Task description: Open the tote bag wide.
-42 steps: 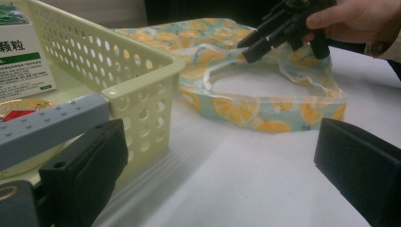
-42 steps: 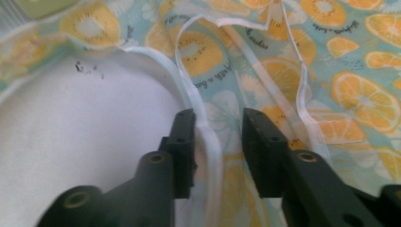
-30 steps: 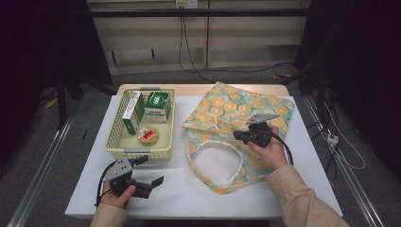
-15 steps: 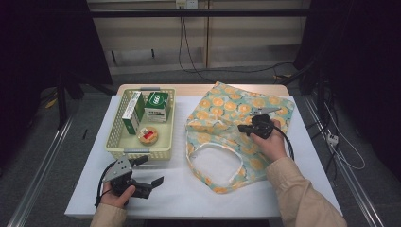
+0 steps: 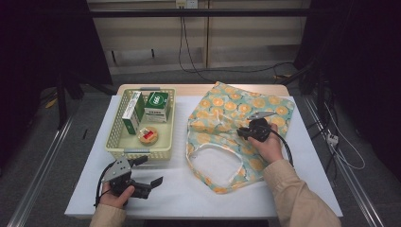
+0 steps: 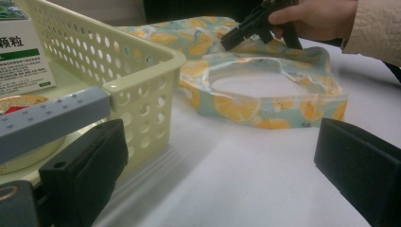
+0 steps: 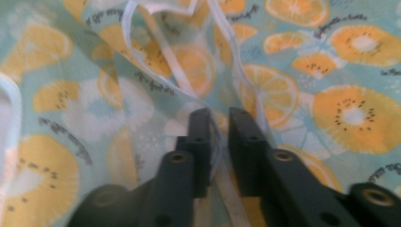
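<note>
With its jaws just eased slightly apart over a white strap of the orange-print teal fabric bag (image 5: 236, 123), the right gripper (image 7: 218, 118) looks mid-release or regrasp, and next needs a firm pinch, while the left gripper (image 5: 150, 176) waits wide open, empty.

Right gripper (image 5: 243, 132) lower on the fruit-print bag (image 5: 227, 106), fingers (image 7: 201, 137) just parted, white strap (image 7: 218, 161) between them.

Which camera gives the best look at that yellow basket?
The high view: it shows the whole basket from above, with the boxes and round tin inside. The left gripper view shows one perforated corner close up; the right gripper view looks at the fruit-print bag.
</note>
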{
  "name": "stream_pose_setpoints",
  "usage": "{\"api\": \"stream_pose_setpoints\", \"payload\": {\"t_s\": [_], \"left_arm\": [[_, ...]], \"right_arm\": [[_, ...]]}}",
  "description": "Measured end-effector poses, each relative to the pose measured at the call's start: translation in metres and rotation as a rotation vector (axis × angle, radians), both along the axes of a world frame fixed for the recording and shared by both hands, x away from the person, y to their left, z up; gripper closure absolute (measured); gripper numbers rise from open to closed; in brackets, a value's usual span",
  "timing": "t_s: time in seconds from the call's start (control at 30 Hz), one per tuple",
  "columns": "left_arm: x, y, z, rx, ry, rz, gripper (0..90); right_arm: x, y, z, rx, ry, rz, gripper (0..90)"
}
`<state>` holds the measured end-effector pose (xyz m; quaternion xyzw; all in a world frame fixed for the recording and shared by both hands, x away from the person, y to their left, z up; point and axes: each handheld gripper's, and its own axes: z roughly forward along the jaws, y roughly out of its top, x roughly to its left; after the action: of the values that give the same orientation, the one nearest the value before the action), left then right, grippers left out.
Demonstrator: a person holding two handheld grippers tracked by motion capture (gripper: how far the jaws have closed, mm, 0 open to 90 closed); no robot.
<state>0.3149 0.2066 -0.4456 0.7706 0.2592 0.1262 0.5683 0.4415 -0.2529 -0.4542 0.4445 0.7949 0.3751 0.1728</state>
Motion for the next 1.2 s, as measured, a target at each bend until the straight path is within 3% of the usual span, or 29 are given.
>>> {"api": "stream_pose_setpoints", "payload": {"t_s": [0.13, 0.23, 0.33, 0.37, 0.43, 0.5, 0.57, 0.67, 0.87, 0.93, 1.0, 1.07, 1.13, 1.2], "left_arm": [[-0.001, -0.001, 0.001, -0.006, -0.004, 0.003, 3.2], [-0.001, -0.001, 0.002, -0.011, -0.004, 0.005, 3.2], [0.0, -0.002, 0.001, -0.005, -0.004, 0.003, 3.2], [0.0, -0.002, 0.001, -0.008, -0.001, 0.001, 3.2], [0.0, -0.003, 0.001, -0.004, -0.005, -0.002, 3.2], [0.0, -0.003, 0.001, -0.008, -0.003, -0.002, 3.2], [0.0, -0.004, 0.001, -0.01, 0.002, 0.002, 3.2], [0.0, -0.004, 0.001, -0.009, -0.002, -0.001, 3.2], [0.0, -0.003, 0.0, -0.005, 0.002, -0.001, 3.2], [0.0, -0.003, 0.0, -0.005, 0.002, -0.002, 3.2], [0.001, -0.003, 0.0, -0.002, -0.001, -0.001, 3.2], [0.0, -0.004, 0.0, -0.004, 0.003, -0.005, 3.2], [0.0, -0.004, 0.0, -0.004, 0.004, -0.007, 3.2], [0.001, -0.004, 0.0, 0.005, -0.005, -0.009, 3.2]], "right_arm": [[-0.01, 0.001, 0.017, 0.026, -0.035, 0.008, 59.7], [-0.021, 0.005, 0.034, 0.009, -0.08, 0.035, 52.8], [-0.031, 0.01, 0.05, 0.042, -0.124, 0.07, 51.6], [-0.033, 0.012, 0.053, 0.037, -0.136, 0.075, 52.6], [-0.041, 0.019, 0.061, 0.057, -0.138, 0.144, 68.3], [-0.049, 0.029, 0.062, 0.047, -0.13, 0.21, 82.0], [-0.053, 0.038, 0.056, 0.056, -0.1, 0.261, 85.9], [-0.058, 0.049, 0.044, 0.048, -0.07, 0.294, 89.8], [-0.05, 0.042, 0.021, 0.014, -0.017, 0.238, 89.9], [-0.044, 0.036, 0.019, -0.007, -0.03, 0.2, 89.8], [-0.037, 0.029, 0.016, 0.015, -0.032, 0.172, 89.2], [-0.031, 0.024, 0.012, -0.016, -0.032, 0.137, 83.9], [-0.025, 0.019, 0.006, -0.002, -0.029, 0.102, 75.2], [-0.022, 0.017, 0.001, 0.005, -0.015, 0.084, 72.5]]}}
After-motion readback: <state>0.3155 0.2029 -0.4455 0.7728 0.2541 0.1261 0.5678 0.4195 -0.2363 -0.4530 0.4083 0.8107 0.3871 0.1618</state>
